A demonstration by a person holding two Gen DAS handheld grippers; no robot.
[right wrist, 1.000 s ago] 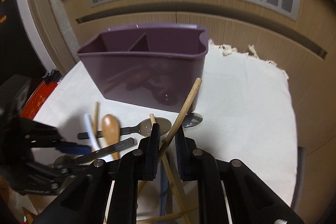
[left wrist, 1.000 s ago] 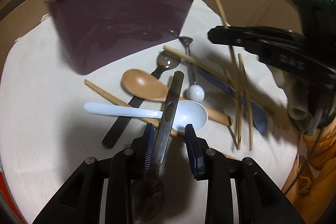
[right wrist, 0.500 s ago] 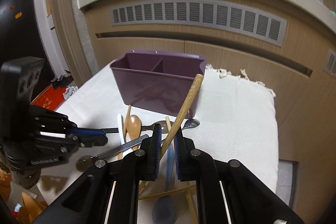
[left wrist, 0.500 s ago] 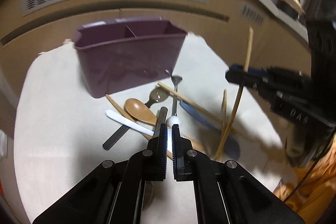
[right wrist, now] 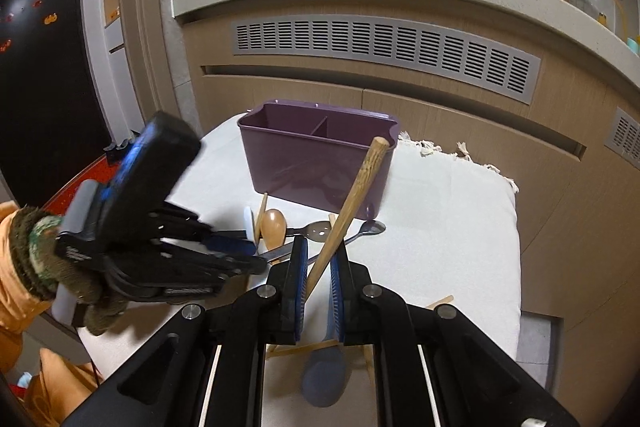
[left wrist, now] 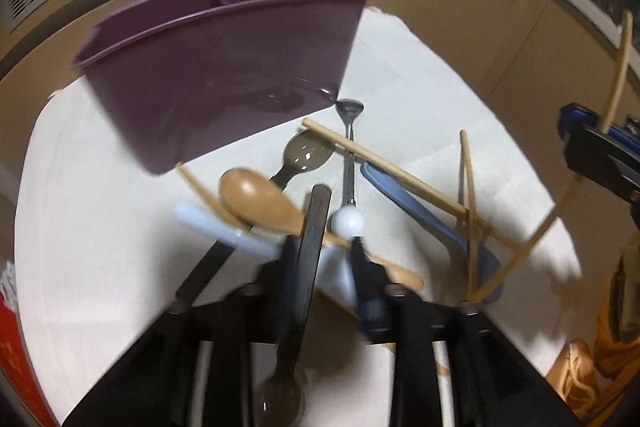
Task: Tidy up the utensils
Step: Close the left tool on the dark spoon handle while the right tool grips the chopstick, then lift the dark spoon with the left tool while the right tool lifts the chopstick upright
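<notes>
the white cloth (right wrist: 452,227) covers the tabletop, and on it stands the purple caddy (right wrist: 316,163), a divider splitting it into two compartments; what the right wrist view shows of their insides looks bare, though the bottoms are hidden. the only readable writing is on the wall poster far behind: chinese characters too small to make out.

in front of the caddy the loose utensils lie heaped: a blue spatula (left wrist: 424,215) under a crossing chopstick (left wrist: 392,163), a wooden spoon (left wrist: 256,197), a dark translucent spoon (left wrist: 306,157), a white plastic spoon (left wrist: 224,231) and a slim metal spoon (left wrist: 350,111) whose bowl nearly touches the caddy's corner.

the left gripper (left wrist: 324,259) has its fingers set fairly wide; a dark-handled metal spoon (left wrist: 312,227) leans against its left finger, bowl end back toward the camera, and the blur hides whether it is truly pinched. the right gripper (right wrist: 318,259) is narrowed on a wooden chopstick (right wrist: 360,183), held tilted up above the cloth, tip toward the caddy's right end.
</notes>
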